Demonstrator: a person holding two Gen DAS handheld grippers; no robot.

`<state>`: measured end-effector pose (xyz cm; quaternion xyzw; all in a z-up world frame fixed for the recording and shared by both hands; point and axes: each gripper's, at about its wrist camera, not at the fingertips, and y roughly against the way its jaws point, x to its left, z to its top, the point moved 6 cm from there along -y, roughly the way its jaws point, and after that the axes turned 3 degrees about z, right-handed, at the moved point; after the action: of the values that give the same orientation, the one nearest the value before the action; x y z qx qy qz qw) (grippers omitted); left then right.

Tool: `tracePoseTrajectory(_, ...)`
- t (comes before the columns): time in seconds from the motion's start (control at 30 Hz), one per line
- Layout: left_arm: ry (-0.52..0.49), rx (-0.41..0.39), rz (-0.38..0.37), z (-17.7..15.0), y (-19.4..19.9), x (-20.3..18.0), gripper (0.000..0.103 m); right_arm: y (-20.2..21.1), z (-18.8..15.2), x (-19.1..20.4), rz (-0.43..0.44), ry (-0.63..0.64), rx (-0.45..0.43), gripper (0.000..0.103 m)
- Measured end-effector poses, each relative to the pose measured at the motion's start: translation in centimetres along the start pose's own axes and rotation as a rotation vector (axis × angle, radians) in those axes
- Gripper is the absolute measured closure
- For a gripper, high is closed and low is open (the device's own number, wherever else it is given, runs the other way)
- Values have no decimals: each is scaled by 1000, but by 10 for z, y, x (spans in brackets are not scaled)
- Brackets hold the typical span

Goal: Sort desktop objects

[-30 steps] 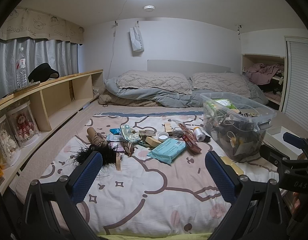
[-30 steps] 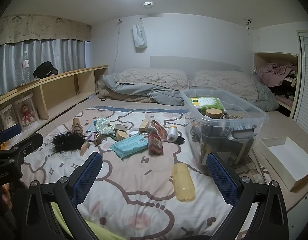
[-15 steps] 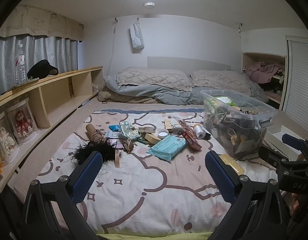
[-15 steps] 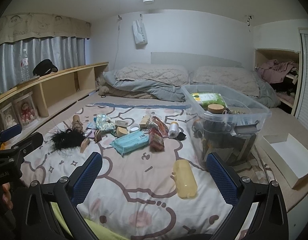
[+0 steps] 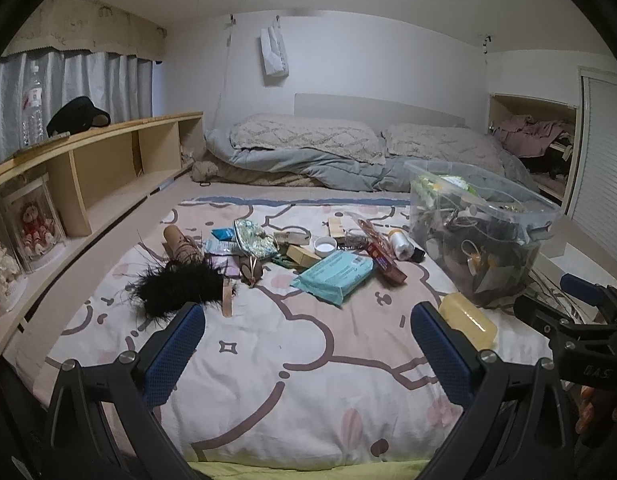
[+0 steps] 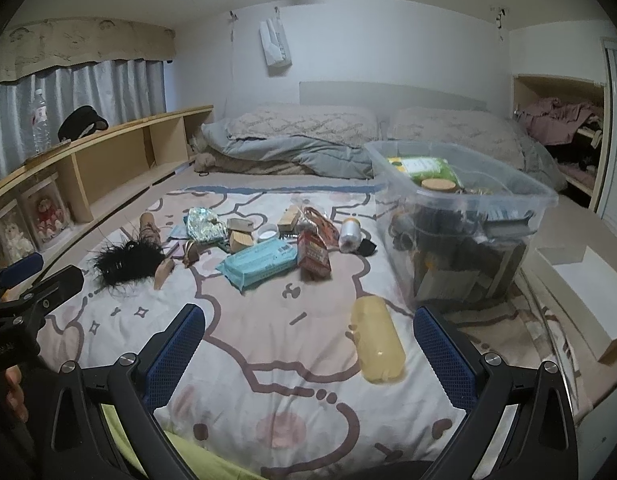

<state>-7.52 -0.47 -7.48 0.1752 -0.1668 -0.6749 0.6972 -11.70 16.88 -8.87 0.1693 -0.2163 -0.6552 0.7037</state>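
Loose objects lie on a patterned bed cover: a teal wipes pack [image 5: 334, 277] [image 6: 260, 265], a black feathery piece [image 5: 176, 285] [image 6: 122, 264], a red carton [image 6: 313, 257], a white bottle [image 6: 349, 234] and a yellow bottle [image 6: 378, 340] [image 5: 468, 319]. A clear plastic bin [image 6: 460, 216] [image 5: 480, 232] full of items stands at the right. My left gripper [image 5: 308, 352] is open and empty above the near cover. My right gripper [image 6: 310, 354] is open and empty, with the yellow bottle lying just ahead between its fingers.
A wooden shelf [image 5: 108, 172] with boxed dolls runs along the left. Pillows and a grey duvet [image 5: 308, 160] lie at the back. A white open box [image 6: 584, 292] sits on the floor at the right. Each gripper shows in the other's view edge.
Both grippers have tilted down and moved slightly forward toward the bed cover. The objects have not moved; both grippers stay open.
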Motion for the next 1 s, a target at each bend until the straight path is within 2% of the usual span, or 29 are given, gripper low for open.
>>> tracePoseTrajectory(0.67, 4, 114, -18, -30, -56, -1, 0, -55, -34, -11, 15, -70, 137, 0)
tracePoseTrajectory(0.7, -21, 122, -59, -32, -59, -3, 0, -58, -37, -12, 16, -76, 147, 0)
tracePoseTrajectory(0.73, -19, 128, -62, -34, -62, -3, 0, -61, -39, -13, 16, -82, 155, 0)
tracePoseTrajectory(1.0, -7, 180, -77, -51, -90, -4, 0, -81, -39, -42, -24, -165, 181, 0)
